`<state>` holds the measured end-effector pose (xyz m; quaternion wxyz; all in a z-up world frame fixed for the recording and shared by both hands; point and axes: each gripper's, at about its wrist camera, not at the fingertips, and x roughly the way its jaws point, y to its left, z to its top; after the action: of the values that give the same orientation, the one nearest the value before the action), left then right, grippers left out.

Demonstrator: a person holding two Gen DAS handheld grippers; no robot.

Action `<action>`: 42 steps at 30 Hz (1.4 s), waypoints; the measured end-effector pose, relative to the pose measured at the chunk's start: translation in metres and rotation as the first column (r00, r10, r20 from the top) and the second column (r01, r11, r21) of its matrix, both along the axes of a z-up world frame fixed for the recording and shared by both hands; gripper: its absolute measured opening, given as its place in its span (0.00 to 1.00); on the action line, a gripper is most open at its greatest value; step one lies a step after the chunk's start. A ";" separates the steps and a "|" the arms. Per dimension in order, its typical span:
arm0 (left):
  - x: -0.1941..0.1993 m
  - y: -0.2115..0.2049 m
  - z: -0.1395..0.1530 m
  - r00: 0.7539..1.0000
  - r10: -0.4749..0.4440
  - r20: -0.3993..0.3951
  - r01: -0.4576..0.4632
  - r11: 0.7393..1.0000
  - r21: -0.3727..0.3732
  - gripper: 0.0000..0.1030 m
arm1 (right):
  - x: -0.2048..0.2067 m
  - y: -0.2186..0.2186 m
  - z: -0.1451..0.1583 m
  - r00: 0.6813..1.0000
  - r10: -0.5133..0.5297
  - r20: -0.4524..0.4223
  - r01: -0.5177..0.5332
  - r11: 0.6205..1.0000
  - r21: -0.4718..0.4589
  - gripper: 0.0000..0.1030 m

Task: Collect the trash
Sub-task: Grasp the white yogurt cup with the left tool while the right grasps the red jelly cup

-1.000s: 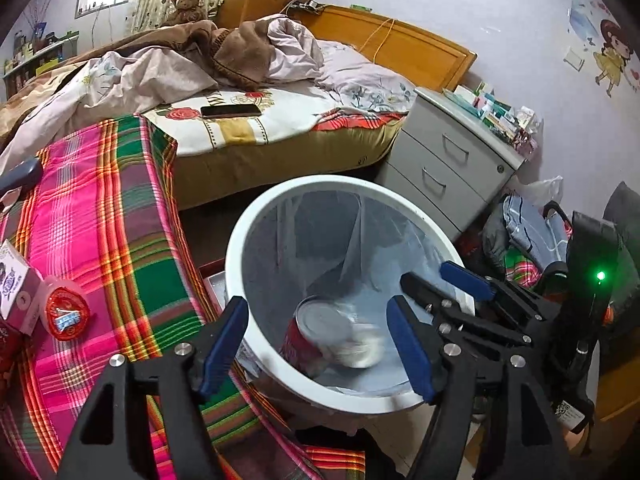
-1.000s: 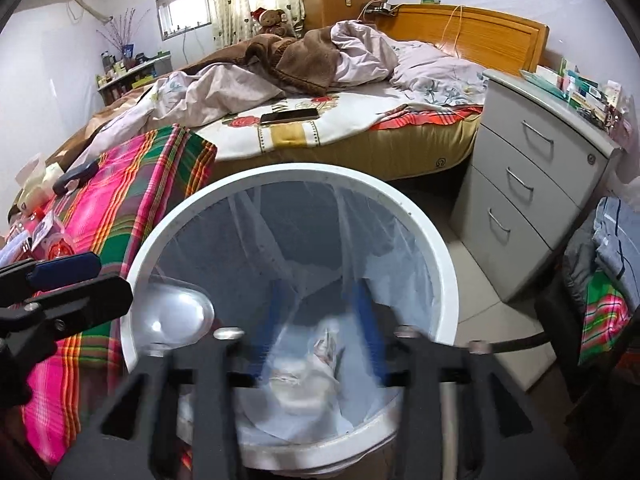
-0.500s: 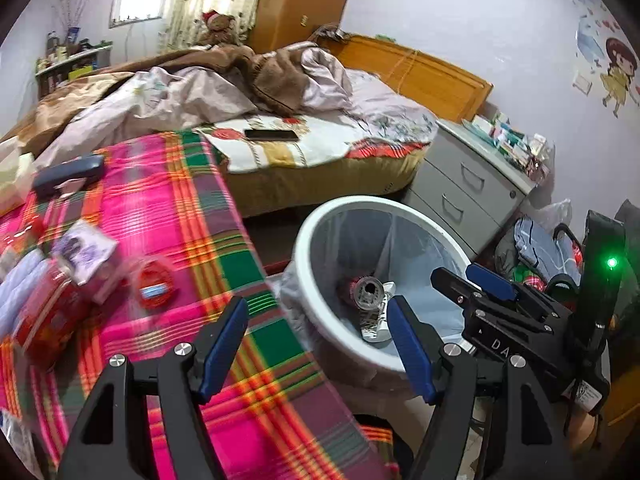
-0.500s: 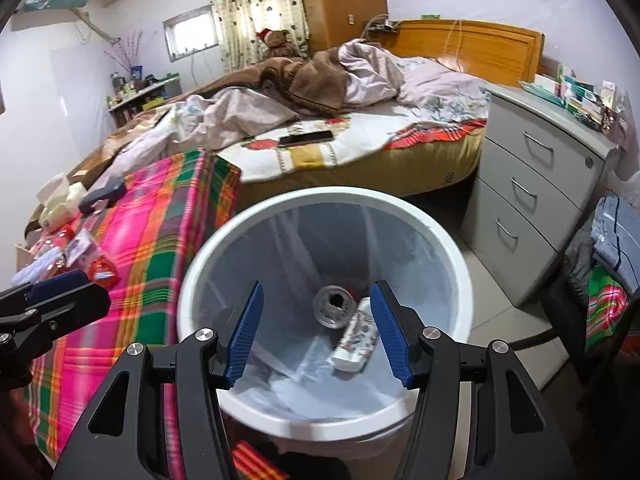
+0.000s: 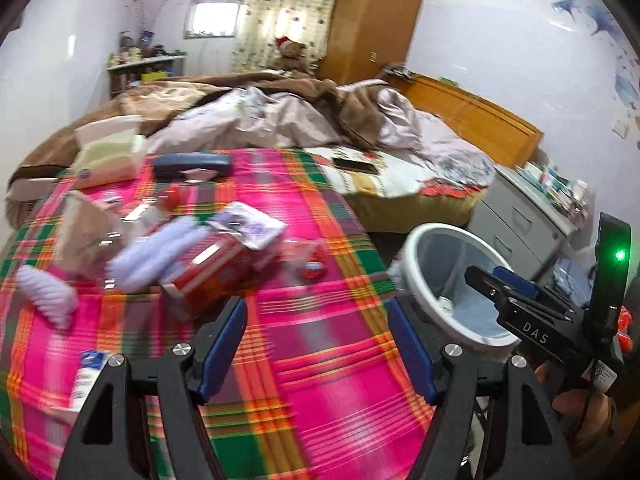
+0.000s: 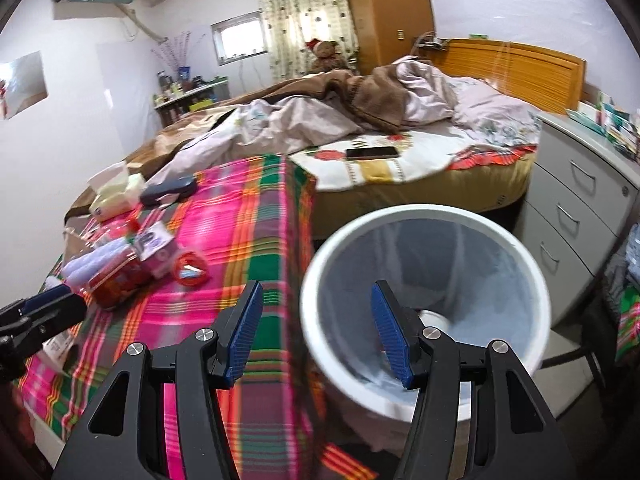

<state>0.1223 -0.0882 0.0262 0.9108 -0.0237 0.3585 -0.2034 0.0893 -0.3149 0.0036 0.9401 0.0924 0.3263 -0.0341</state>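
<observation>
A white trash bin (image 6: 532,280) with a clear liner stands beside the plaid-covered table (image 5: 320,360); it also shows in the left wrist view (image 5: 416,280), with trash at its bottom. My left gripper (image 5: 318,348) is open and empty above the table's near part. My right gripper (image 6: 316,332) is open and empty, over the gap between table edge and bin rim; it also shows in the left wrist view (image 5: 500,284). Trash lies on the table: a red packet (image 5: 208,276), a purple-white wrapper (image 5: 248,224), a red round wrapper (image 6: 191,268), and white crumpled pieces (image 5: 156,252).
A tissue box (image 5: 108,156) and a dark case (image 5: 192,164) sit at the table's far end. A bed (image 6: 400,152) with a phone (image 6: 372,153) lies beyond. A grey drawer unit (image 6: 576,208) stands right of the bin. A small tube (image 5: 86,376) lies near the left.
Both grippers have pulled back and up from the bin and swung left toward the table. The bin now looks smaller and further right. Both grippers stay open.
</observation>
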 end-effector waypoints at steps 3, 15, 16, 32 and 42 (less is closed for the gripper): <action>-0.005 0.022 0.000 0.999 0.041 0.011 -0.041 0.999 0.003 0.73 | 0.003 0.013 -0.001 1.000 0.030 -0.003 -0.030 1.000 0.000 0.56; -0.010 0.097 -0.016 0.980 0.197 -0.004 -0.197 0.980 0.017 0.78 | 0.035 0.066 -0.010 0.978 0.208 0.007 -0.208 0.978 0.000 0.56; -0.011 0.102 -0.019 0.979 0.205 -0.008 -0.205 0.979 0.014 0.78 | 0.037 0.068 -0.011 0.973 0.229 0.009 -0.229 0.973 0.004 0.56; -0.007 0.139 -0.060 0.958 0.247 -0.144 -0.252 0.968 -0.016 0.82 | 0.084 0.090 -0.033 0.930 0.349 -0.113 -0.353 0.935 -0.017 0.59; 0.000 0.132 -0.076 0.952 0.252 -0.176 -0.252 0.968 0.023 0.82 | 0.099 0.096 -0.037 0.916 0.363 -0.172 -0.377 0.925 -0.054 0.59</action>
<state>0.1221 0.0442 -0.0496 0.8938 -0.0870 0.4322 -0.0827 0.1883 -0.2193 -0.0332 0.9036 -0.0146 0.4100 0.1233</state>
